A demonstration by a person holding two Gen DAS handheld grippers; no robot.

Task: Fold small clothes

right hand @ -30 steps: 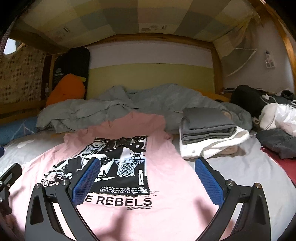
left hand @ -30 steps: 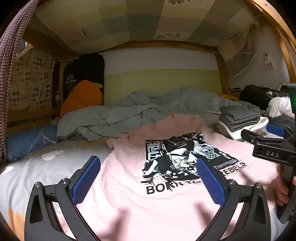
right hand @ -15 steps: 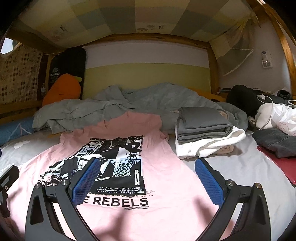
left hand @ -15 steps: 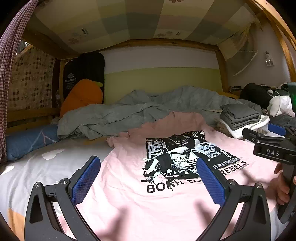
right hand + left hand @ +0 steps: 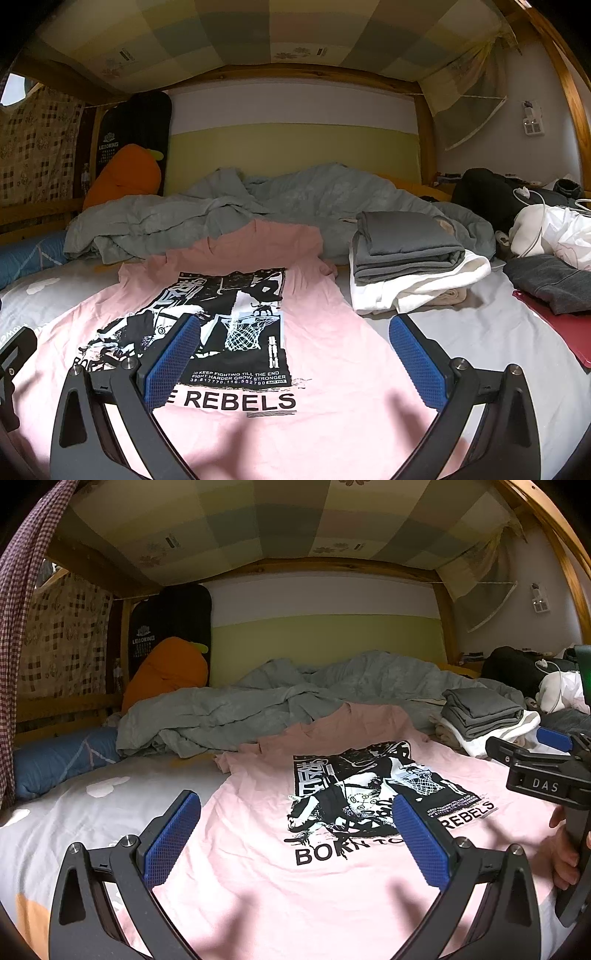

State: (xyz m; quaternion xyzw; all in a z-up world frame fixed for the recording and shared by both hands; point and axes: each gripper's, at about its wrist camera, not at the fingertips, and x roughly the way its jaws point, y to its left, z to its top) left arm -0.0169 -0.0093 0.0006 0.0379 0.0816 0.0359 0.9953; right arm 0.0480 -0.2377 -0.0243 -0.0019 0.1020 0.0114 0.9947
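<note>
My pink T-shirt [image 5: 258, 886] lies flat, print up, collar pointing away from me toward the blanket [image 5: 258, 709]; both my left gripper [image 5: 295, 834] and right gripper [image 5: 291, 350] gape wide, holding nothing.

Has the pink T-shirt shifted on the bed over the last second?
No. The pink T-shirt lies flat with its collar on the grey quilt and its edge beside the folded pile, as before.
</note>
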